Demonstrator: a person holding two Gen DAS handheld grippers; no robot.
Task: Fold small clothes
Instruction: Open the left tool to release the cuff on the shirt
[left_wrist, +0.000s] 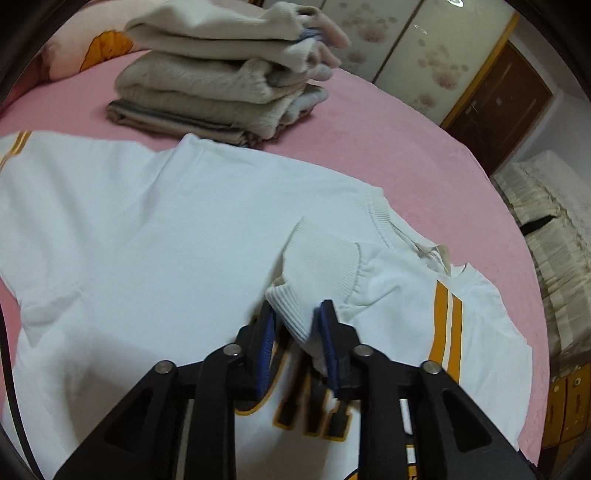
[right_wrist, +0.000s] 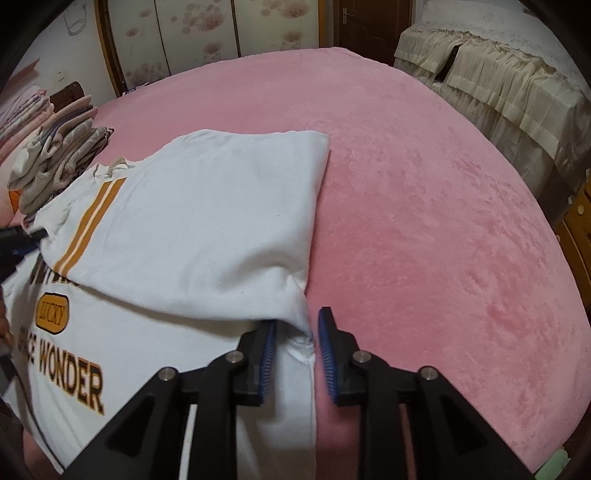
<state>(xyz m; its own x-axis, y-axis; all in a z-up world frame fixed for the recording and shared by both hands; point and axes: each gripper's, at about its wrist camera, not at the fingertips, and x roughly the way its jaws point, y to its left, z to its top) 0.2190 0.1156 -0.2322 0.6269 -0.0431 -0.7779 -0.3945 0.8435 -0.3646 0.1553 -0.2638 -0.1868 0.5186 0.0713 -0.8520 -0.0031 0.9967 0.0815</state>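
A white sweatshirt (left_wrist: 147, 240) with orange sleeve stripes and dark lettering lies on the pink bed (left_wrist: 424, 166). One sleeve is folded across the body. Its ribbed cuff (left_wrist: 291, 306) sits between the blue pads of my left gripper (left_wrist: 295, 317), which stands a little apart around it without pinching it. In the right wrist view the folded-over side of the sweatshirt (right_wrist: 203, 221) lies flat. The garment's right edge runs between the jaws of my right gripper (right_wrist: 297, 325), which is open with a gap beside the cloth.
A stack of folded beige and grey clothes (left_wrist: 221, 81) sits behind the sweatshirt, also at the left in the right wrist view (right_wrist: 62, 158). Bare pink bedding (right_wrist: 443, 221) spreads to the right. Cream-draped furniture (right_wrist: 498, 92) and floral wardrobe panels (left_wrist: 424, 55) stand beyond the bed.
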